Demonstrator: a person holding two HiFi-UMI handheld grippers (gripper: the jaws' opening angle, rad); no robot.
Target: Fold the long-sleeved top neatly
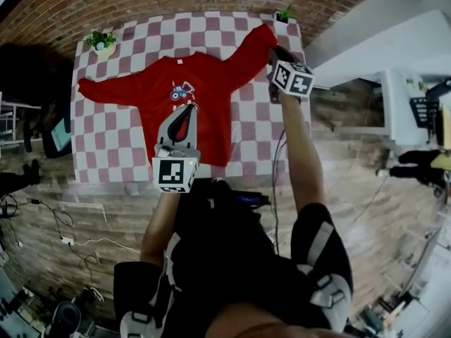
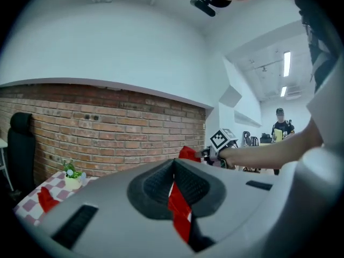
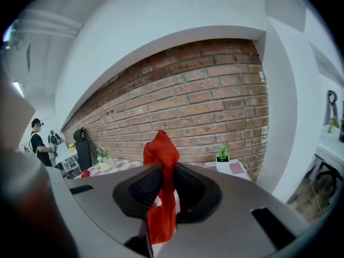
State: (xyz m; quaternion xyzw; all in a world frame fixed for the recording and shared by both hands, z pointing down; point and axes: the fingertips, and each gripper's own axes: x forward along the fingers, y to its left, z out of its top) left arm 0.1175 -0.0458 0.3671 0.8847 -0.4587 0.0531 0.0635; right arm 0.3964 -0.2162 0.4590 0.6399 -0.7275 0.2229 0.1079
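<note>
on a table (image 1: 83,180) covered with a pink-and-white checked cloth (image 1: 106,143), a red long-sleeved top (image 1: 208,94) lies spread front side up, collar toward the far edge, a small printed picture (image 1: 182,91) on its chest. a person standing at the near edge holds a two-jaw gripper in each hand. the left gripper (image 1: 186,111) hangs over the lower middle of the garment, its jaws pressed together on a thin fold of the red fabric, which shows as a narrow strip between the dark pads (image 2: 153,184) in the left gripper view. the right gripper (image 1: 273,53) is out at the far right corner of the table, clamped on the right sleeve (image 1: 254,48); in the right gripper view a bunch of red cloth (image 3: 160,152) stands up past the jaws and more of it hangs below them. the left sleeve (image 1: 106,90) lies flat, stretched toward the table's left edge. one small potted plant (image 1: 100,42) sits at the far left corner and another (image 1: 283,16) at the far right corner. behind the table runs a brick wall (image 2: 107,128).
</note>
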